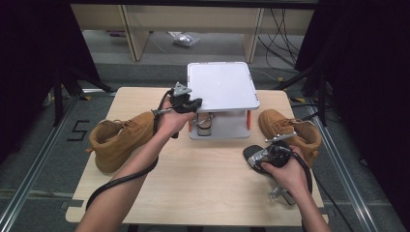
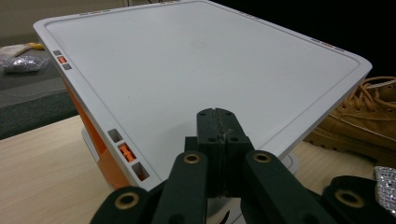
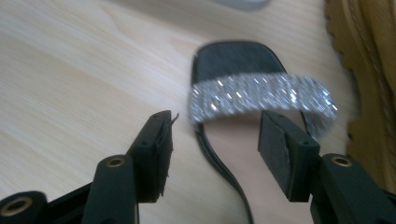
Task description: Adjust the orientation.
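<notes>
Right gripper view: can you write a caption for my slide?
Open right gripper hovers over a black sandal with a sparkly strap, beside a tan boot.

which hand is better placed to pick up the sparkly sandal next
Right. The right hand-held gripper is open with its jaws standing either side of the sandal, just short of the sparkly strap. The left hand-held gripper is shut and sits over the white shelf top.
</notes>
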`<state>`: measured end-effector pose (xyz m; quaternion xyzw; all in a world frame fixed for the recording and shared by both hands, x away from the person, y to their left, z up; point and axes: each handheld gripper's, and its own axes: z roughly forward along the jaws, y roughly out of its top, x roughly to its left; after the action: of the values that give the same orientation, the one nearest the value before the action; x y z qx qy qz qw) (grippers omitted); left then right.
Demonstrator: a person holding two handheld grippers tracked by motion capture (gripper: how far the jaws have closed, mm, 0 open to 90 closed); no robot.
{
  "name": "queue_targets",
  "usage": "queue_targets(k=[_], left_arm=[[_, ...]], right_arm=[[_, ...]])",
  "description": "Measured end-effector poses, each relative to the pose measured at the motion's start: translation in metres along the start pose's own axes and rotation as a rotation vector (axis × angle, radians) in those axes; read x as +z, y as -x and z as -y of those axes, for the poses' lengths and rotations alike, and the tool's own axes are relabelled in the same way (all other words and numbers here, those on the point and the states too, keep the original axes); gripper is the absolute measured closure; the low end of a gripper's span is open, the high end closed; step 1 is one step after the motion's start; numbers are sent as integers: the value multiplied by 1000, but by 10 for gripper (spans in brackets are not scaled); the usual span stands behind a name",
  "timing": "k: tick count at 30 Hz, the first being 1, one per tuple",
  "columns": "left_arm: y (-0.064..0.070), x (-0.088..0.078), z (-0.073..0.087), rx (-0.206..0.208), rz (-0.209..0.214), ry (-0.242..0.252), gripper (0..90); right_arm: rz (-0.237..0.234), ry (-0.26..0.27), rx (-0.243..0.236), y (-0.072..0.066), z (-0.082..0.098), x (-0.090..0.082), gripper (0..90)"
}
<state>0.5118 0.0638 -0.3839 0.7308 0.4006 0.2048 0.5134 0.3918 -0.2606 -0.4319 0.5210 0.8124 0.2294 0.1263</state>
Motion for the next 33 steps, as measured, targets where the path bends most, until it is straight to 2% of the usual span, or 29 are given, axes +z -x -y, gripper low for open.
queue_targets(k=[3, 8, 9, 10, 13, 15, 17, 20, 21, 22, 23, 24, 26, 27, 28, 31, 33], left_arm=[[1, 0, -1, -2, -2, -1, 887], [1, 0, -1, 0, -2, -7, 887], [1, 0, -1, 0, -3, -7, 887], [1, 1, -1, 0, -3, -5, 887], [1, 0, -1, -2, -4, -1, 888], [1, 0, -1, -2, -4, -2, 887], [1, 0, -1, 0, -5, -2, 887], [1, 0, -1, 1, -5, -4, 887], [1, 0, -1, 1, -5, -4, 887], [1, 0, -1, 3, -5, -4, 887], [1, 0, -1, 2, -5, -5, 887], [1, 0, -1, 1, -5, -6, 887], [1, 0, -1, 1, -5, -7, 887], [1, 0, -1, 1, -5, -8, 887], [1, 0, -1, 0, -5, -8, 887], [1, 0, -1, 2, -6, -7, 887], [1, 0, -1, 2, -7, -8, 887]], right_arm=[[13, -37, -10, 5, 3, -5, 455], [62, -97, -26, 16, 9, -10, 436], [72, -95, -42, 17, 10, -9, 433], [77, -120, -39, 18, 11, -9, 429], [72, -141, -47, 22, 15, -6, 417], [86, -160, -53, 24, 17, -3, 411], [95, -178, -39, 24, 19, -2, 403], [106, -177, -63, 29, 23, 3, 390], [106, -177, -63, 29, 23, 3, 390], [113, -198, -34, 26, 23, 2, 389], [107, -192, -64, 30, 24, 5, 384], [111, -202, -51, 29, 24, 6, 378], [106, -205, -66, 31, 25, 9, 371], [114, -217, -53, 30, 25, 11, 368], [110, -223, -61, 31, 26, 12, 365], [85, -247, -46, 33, 28, 19, 361], [91, -258, -51, 34, 28, 22, 372]])
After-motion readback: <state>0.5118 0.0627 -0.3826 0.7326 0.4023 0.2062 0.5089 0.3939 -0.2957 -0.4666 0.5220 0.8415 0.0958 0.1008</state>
